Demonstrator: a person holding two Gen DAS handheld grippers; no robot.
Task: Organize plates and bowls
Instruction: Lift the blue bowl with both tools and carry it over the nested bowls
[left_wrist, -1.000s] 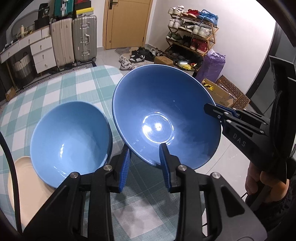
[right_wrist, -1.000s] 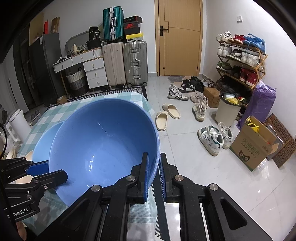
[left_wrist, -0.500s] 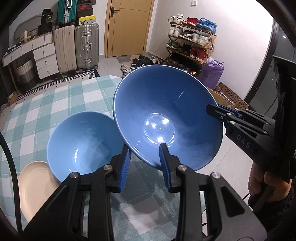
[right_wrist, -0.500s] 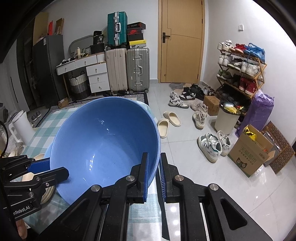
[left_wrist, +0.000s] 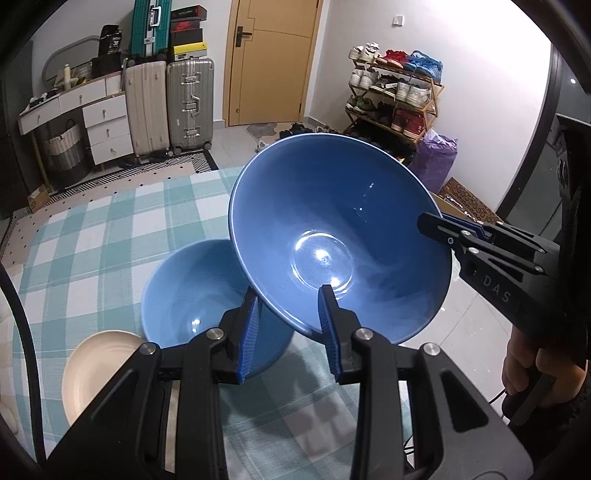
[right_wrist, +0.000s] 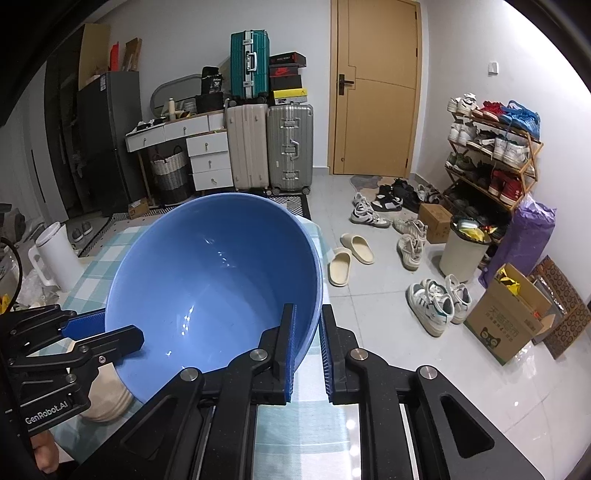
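Note:
A large dark blue bowl (left_wrist: 332, 236) hangs tilted in the air above the checked table (left_wrist: 110, 229), held from two sides. My left gripper (left_wrist: 290, 325) is shut on its near rim, one pad inside and one beneath. In the same view my right gripper (left_wrist: 443, 229) pinches the bowl's right rim. From the right wrist, that bowl (right_wrist: 210, 280) fills the middle, with my right gripper (right_wrist: 306, 339) shut on its rim and my left gripper (right_wrist: 99, 328) at the bowl's left edge. A lighter blue bowl (left_wrist: 192, 295) sits on the table below, beside a cream plate (left_wrist: 96, 365).
The cream plate (right_wrist: 107, 402) peeks out beneath the lifted bowl. A white kettle (right_wrist: 55, 254) stands at the table's far left. The table ends just right of the bowl; beyond lie tiled floor, scattered shoes (right_wrist: 436, 302) and a cardboard box (right_wrist: 509, 321).
Both grippers have risen with the dark blue bowl between them. The lighter bowl and cream plate on the table now appear lower and farther below it.

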